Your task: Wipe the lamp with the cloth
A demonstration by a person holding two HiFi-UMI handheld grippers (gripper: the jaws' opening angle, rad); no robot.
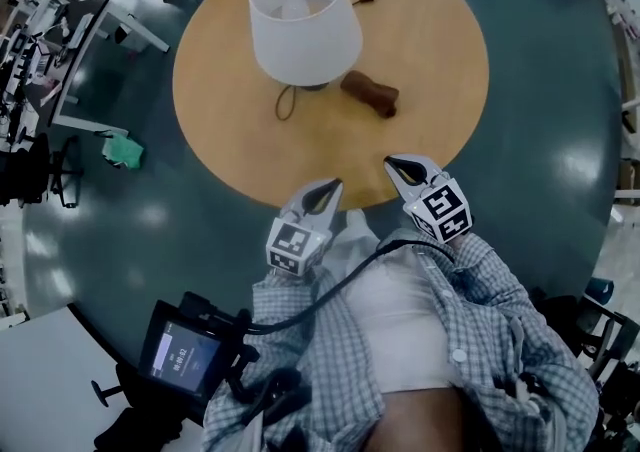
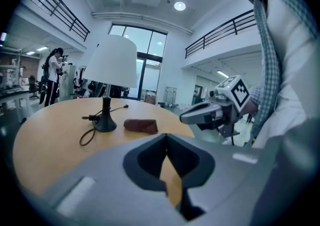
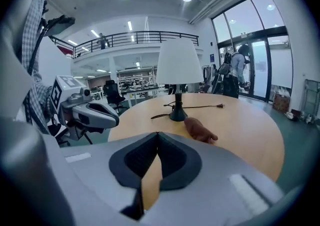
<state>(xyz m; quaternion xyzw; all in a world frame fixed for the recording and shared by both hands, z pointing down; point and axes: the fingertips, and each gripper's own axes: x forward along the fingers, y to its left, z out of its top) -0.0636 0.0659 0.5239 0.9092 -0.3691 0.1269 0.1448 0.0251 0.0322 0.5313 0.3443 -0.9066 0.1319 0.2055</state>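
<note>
Head view: the lamp (image 1: 305,25) stands on the round bench (image 1: 440,70), with the brown cloth (image 1: 370,93) just right of the lamp's base. The left tool (image 1: 331,187) and right tool (image 1: 394,165) are well apart from the lamp, at the bench's near edge. Left gripper view: jaws pressed together, holding nothing. Right gripper view: jaws likewise together and empty.

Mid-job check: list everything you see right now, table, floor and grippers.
table: one, round, light wood, on teal floor
lamp: one, white shade, dark base, upright on the table
lamp cord: one, dark, on the table by the base
cloth: one, brown, rolled, on the table right of the lamp
green item: one, on the floor left of the table
left gripper: one, grey, shut, empty, at the table's near edge
right gripper: one, grey, shut, empty, beside it
</note>
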